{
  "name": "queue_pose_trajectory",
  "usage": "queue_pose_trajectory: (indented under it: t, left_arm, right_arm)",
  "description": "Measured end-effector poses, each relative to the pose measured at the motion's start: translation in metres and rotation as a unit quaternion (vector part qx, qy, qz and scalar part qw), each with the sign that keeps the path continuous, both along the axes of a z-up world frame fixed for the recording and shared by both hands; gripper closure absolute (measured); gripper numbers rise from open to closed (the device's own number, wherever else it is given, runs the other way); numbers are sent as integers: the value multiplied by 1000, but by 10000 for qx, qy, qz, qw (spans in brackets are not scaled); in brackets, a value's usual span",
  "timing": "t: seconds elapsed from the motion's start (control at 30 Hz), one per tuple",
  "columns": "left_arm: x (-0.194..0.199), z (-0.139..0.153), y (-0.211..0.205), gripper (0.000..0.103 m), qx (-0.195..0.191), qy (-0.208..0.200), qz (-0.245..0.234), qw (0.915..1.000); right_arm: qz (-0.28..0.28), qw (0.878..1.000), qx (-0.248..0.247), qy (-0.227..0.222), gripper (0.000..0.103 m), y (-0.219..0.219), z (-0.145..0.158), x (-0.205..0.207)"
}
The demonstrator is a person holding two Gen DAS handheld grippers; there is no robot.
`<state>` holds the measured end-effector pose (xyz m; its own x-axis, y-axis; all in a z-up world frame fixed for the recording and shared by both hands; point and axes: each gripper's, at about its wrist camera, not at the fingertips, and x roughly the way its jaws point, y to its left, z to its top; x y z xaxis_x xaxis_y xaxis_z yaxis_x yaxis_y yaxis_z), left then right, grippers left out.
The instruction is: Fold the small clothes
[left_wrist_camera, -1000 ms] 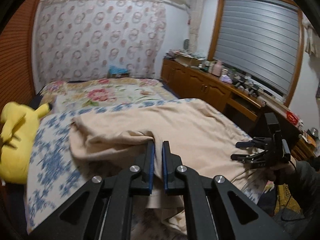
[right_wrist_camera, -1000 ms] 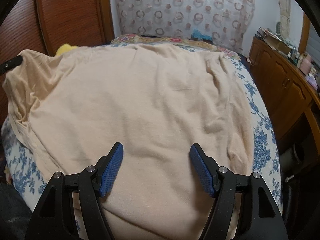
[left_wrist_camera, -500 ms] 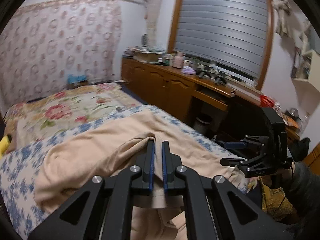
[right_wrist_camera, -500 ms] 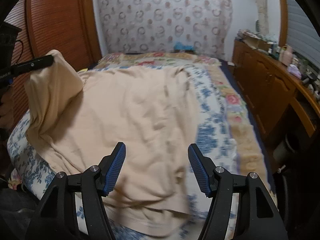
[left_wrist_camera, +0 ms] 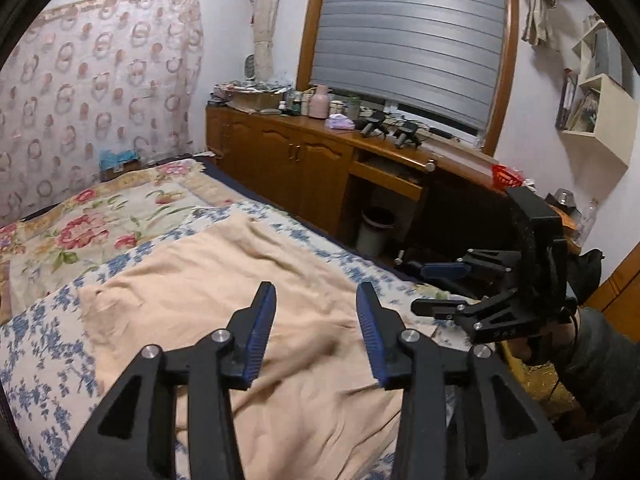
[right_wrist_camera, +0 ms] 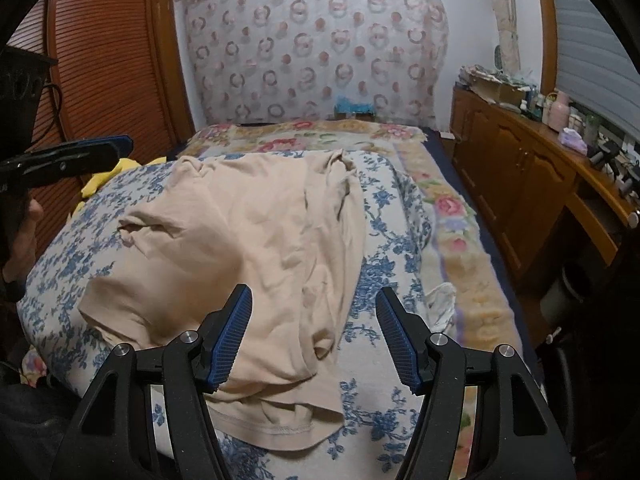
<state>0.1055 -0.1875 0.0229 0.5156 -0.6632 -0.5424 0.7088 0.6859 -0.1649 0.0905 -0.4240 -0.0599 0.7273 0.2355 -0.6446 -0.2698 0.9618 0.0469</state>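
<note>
A beige shirt (right_wrist_camera: 256,248) lies folded over itself on the blue-flowered bed sheet (right_wrist_camera: 384,360); it also shows in the left wrist view (left_wrist_camera: 240,304). My left gripper (left_wrist_camera: 316,312) is open and empty, just above the shirt's near part. My right gripper (right_wrist_camera: 314,320) is open and empty above the shirt's lower right edge; it shows at the bed's right side in the left wrist view (left_wrist_camera: 436,288). The left gripper's fingers (right_wrist_camera: 80,152) show at the left edge of the right wrist view.
A wooden cabinet run (left_wrist_camera: 304,160) with clutter on top lines the bed's right side, with a bin (left_wrist_camera: 374,226) below. A yellow plush toy (right_wrist_camera: 108,178) lies at the bed's left edge by a slatted wooden door (right_wrist_camera: 100,60). A small white cloth (right_wrist_camera: 440,304) lies on the floral blanket.
My left gripper carried the shirt's edge across to the right, then opened and let it go. The shirt now lies folded over. My right gripper stayed open.
</note>
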Motion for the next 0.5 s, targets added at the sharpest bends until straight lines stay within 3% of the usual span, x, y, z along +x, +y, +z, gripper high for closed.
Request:
queue_pose_trajectory:
  t: [0.2,0.5]
  left_arm:
    - [0,-15,39,49,164,-60,519,9985]
    - [-3,-49,107,47,274,60,1389,9899]
  right_arm:
    - [290,9996,7,69,37,24,-4,13]
    - [924,9941,-209,522,37,70,-38,42]
